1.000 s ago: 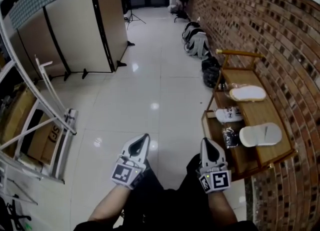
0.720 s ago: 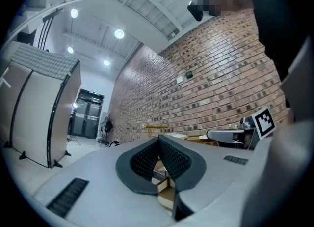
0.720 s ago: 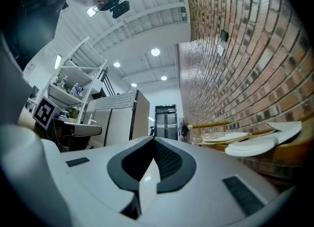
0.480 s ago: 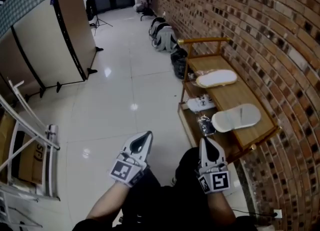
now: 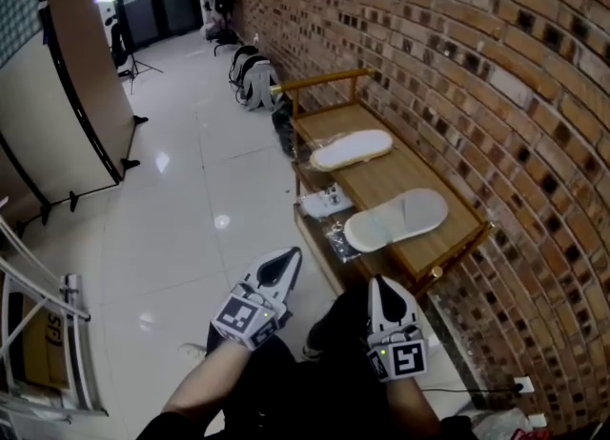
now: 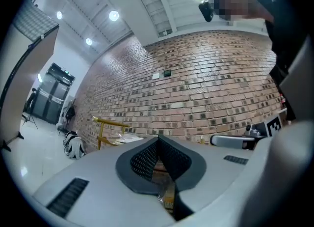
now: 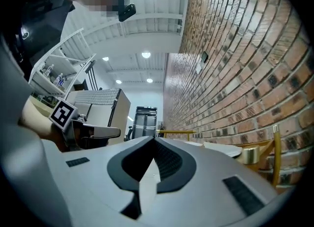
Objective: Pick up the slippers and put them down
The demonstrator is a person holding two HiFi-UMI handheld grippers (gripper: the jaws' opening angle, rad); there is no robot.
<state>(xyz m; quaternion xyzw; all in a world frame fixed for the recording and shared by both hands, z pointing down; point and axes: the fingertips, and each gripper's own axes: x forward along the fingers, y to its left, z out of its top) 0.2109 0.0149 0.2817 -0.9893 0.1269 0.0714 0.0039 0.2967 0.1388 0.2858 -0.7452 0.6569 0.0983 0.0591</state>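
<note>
Two white slippers lie on top of a low wooden rack (image 5: 448,214) against the brick wall. The near slipper (image 5: 396,219) sits toward the rack's front, the far slipper (image 5: 352,149) toward its back rail. My left gripper (image 5: 286,259) hangs shut over the tiled floor, left of the rack, holding nothing. Just short of the rack's front corner my right gripper (image 5: 382,285) is also shut and empty. The left gripper view shows closed jaws (image 6: 158,140) facing the brick wall; the right gripper view shows closed jaws (image 7: 153,141) with a slipper (image 7: 221,149) beyond on the right.
The rack's lower shelf holds a small white object (image 5: 325,203) and a dark bundle (image 5: 339,236). Backpacks (image 5: 250,76) lie on the floor past the rack. A folding partition (image 5: 67,95) stands at the left, and a white metal frame (image 5: 43,305) at the near left.
The view has swung right, so the rack and slippers now sit nearer the middle. Both grippers have come round toward the rack and stay shut.
</note>
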